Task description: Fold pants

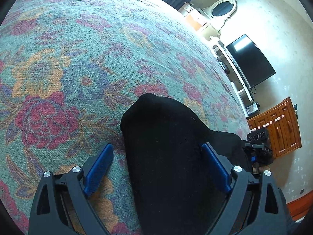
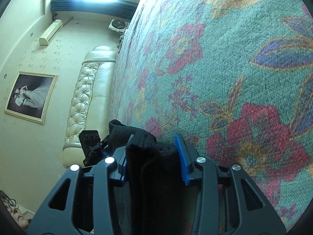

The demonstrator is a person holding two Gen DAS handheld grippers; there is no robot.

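Black pants between the wide-spread fingers of the left tool, bunched within the narrower right tool, above floral bedspread.

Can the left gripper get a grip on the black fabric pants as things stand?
Probably yes: the black fabric pants already lie between the open left gripper blue fingers, with nothing in the way.

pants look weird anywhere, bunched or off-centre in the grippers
Slightly. In the left gripper the black pants sit against the right pad, leaving a gap at the left pad. In the right gripper they are bunched in thick folds.
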